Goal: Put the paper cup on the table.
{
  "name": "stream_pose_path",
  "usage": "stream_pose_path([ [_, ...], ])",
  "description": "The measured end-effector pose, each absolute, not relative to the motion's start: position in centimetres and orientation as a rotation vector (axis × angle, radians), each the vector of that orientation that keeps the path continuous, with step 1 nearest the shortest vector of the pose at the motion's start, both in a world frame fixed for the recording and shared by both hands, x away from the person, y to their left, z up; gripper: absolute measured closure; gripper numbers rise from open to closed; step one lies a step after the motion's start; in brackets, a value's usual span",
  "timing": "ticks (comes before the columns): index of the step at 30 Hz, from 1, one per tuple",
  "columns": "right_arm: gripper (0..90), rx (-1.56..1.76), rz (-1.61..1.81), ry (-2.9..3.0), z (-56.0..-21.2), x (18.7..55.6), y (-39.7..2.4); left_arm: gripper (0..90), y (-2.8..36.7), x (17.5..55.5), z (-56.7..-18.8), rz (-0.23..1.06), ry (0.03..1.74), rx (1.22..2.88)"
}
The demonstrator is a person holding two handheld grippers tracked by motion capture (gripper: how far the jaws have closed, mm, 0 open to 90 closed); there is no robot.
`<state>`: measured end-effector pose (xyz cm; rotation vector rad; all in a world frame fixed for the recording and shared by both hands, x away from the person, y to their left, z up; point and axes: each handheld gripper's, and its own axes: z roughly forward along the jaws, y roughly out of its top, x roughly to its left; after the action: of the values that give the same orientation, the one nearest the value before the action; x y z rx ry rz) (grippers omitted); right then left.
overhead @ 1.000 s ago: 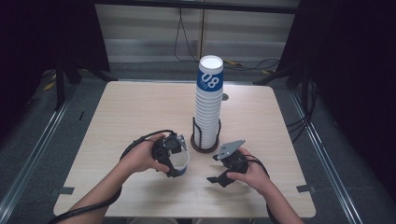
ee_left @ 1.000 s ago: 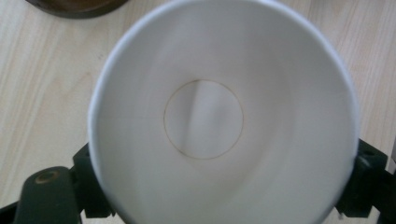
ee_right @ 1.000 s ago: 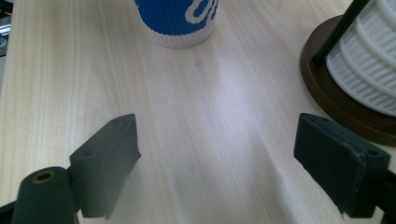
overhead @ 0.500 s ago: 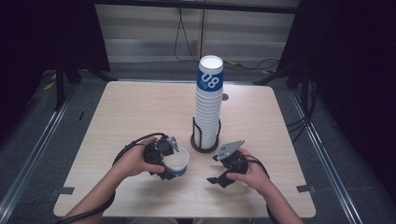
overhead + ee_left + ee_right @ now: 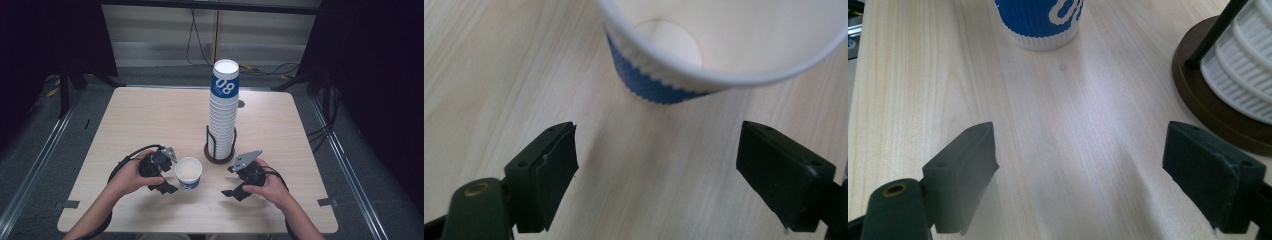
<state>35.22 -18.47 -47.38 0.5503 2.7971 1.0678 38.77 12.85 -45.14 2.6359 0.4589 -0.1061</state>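
A: Start with the pale wooden counter (image 5: 150,120). What stands on it?

B: Behind the middle, a tall stack of white ribbed paper cups (image 5: 223,117) in a dark wire holder on a round brown base (image 5: 219,154), the top cup blue with white numerals. I'd judge the holder is there to keep the stack upright while cups are lifted off one at a time.

A: And the single cup?

B: A white paper cup with a blue ribbed sleeve (image 5: 188,173) stands upright, mouth up, near the front edge, to the left of the holder's base and apart from it. It looks set down on its own.

A: Who has it?

B: Nobody, as far as I can see. The left gripper (image 5: 656,165) sits just beside it; in the left gripper view its jaws are spread and have just been closing a little, with bare wood between them and the cup (image 5: 724,45) ahead of the tips, untouched.

A: The other hand?

B: The right gripper (image 5: 1080,170) rests near the front right, jaws spread over bare counter, the cup (image 5: 1040,22) farther off. I'd guess it is simply waiting.

A: Anything unclear?

B: The cup's far rim is cut off in the left gripper view, its top in the right one, and the stack hides most of the holder's rods.
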Motion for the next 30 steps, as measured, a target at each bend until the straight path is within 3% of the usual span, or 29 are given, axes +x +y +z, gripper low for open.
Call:
stream_pose_path([
  [30,13.3,0.640,1.102,2.762,-47.3,35.2,-21.2,16.5,17.4,38.6,-47.7,-0.062,0.564,2.430],
])
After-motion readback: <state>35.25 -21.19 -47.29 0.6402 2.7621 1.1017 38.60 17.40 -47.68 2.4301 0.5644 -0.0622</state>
